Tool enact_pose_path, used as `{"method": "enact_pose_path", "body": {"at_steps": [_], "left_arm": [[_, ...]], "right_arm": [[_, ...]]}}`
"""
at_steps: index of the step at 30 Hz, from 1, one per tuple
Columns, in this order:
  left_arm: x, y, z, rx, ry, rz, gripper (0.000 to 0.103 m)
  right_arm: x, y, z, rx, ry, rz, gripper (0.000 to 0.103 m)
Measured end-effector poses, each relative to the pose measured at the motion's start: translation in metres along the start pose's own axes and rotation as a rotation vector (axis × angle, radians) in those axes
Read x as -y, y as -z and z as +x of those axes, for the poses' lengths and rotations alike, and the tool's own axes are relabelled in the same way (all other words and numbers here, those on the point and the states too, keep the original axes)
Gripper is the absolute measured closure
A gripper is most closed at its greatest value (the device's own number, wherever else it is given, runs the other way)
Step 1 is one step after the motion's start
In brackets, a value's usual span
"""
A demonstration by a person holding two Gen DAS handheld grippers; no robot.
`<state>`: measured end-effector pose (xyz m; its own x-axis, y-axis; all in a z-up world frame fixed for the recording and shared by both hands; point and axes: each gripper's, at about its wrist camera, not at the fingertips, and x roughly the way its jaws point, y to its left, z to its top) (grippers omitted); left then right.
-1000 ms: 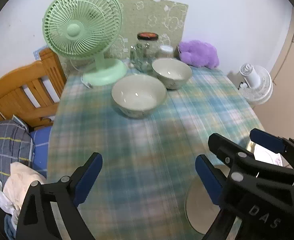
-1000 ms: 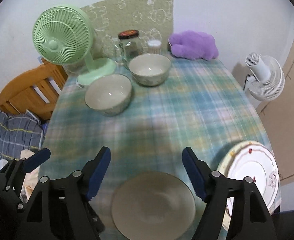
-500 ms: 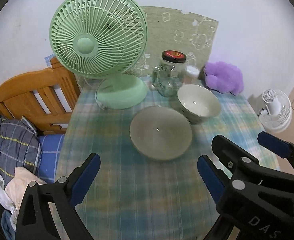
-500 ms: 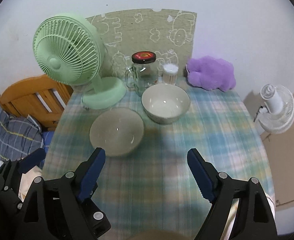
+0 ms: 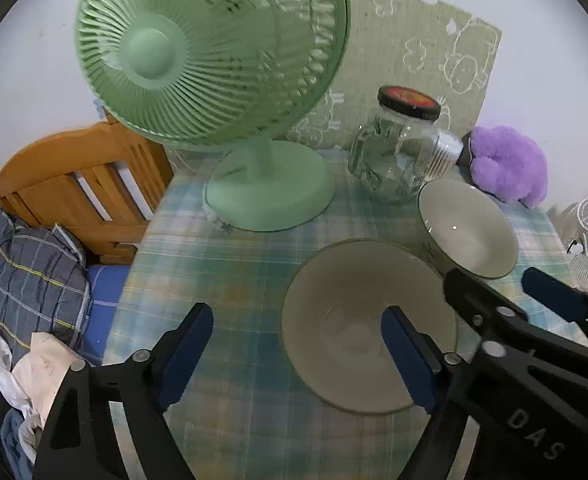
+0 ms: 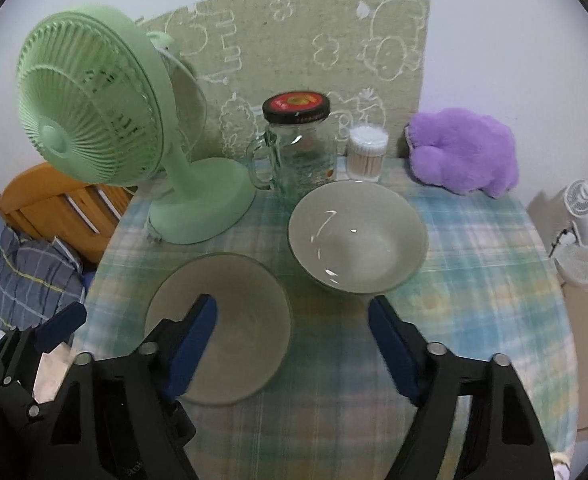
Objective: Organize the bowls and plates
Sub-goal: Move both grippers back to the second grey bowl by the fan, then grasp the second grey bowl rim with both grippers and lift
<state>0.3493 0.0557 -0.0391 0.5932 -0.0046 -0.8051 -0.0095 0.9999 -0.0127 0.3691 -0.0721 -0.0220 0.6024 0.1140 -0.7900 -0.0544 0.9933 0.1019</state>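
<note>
**A:** What changed just now?

**B:** Both grippers came up close to the bowls. The left gripper (image 5: 298, 356) is closing a little, with its right finger over the near round grey-green bowl (image 5: 354, 320), gripping nothing. The right gripper (image 6: 291, 344) is closing too, also empty.

**A:** And the other bowl?

**B:** The shiny pale bowl (image 6: 358, 236) sits at twelve o'clock from the right gripper. Behind it stands the glass jar with a black lid (image 6: 298, 148).

**A:** So?

**B:** I think each gripper will grab one bowl to stack them.
</note>
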Motion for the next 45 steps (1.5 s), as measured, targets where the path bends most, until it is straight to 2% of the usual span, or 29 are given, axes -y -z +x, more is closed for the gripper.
{"method": "enact_pose_path", "body": {"at_steps": [2,6,8,10,12,14,16,18,21,29,33,45], "left_arm": [[0.003,-0.001,0.009,-0.003,-0.001,0.008,0.021],[0.006,0.000,0.023,-0.024,0.000,0.014,0.027],[0.006,0.002,0.029,-0.034,0.013,0.011,0.035],[0.006,0.002,0.035,-0.043,0.025,0.008,0.048],[0.006,0.002,0.040,-0.054,0.030,0.006,0.060],[0.006,0.002,0.042,-0.058,0.016,0.006,0.065],[0.004,0.002,0.041,-0.048,0.002,0.004,0.075],[0.002,0.002,0.043,-0.046,-0.007,0.003,0.079],[-0.001,0.001,0.049,-0.068,-0.003,-0.008,0.082],[0.005,0.001,0.051,-0.062,-0.048,0.007,0.082],[0.003,0.004,0.051,-0.086,-0.053,0.017,0.083],[-0.001,0.011,0.022,-0.096,-0.043,-0.005,0.083]], "right_arm": [[0.002,-0.002,0.014,-0.018,-0.010,0.018,0.029],[0.004,-0.002,0.033,-0.042,-0.015,0.040,0.042],[0.005,-0.002,0.041,-0.054,-0.017,0.045,0.046],[0.004,-0.001,0.048,-0.062,-0.013,0.039,0.053],[0.003,-0.001,0.055,-0.077,-0.012,0.036,0.063],[0.003,0.000,0.060,-0.088,-0.015,0.039,0.074],[0.003,0.001,0.064,-0.094,-0.016,0.043,0.077],[0.001,0.000,0.066,-0.098,-0.025,0.040,0.086],[-0.003,-0.001,0.067,-0.094,-0.013,0.021,0.086],[-0.004,-0.002,0.070,-0.092,0.004,0.005,0.086],[-0.013,-0.001,0.066,-0.086,0.044,-0.031,0.085],[-0.017,0.007,0.043,-0.111,0.027,-0.014,0.085]]}}
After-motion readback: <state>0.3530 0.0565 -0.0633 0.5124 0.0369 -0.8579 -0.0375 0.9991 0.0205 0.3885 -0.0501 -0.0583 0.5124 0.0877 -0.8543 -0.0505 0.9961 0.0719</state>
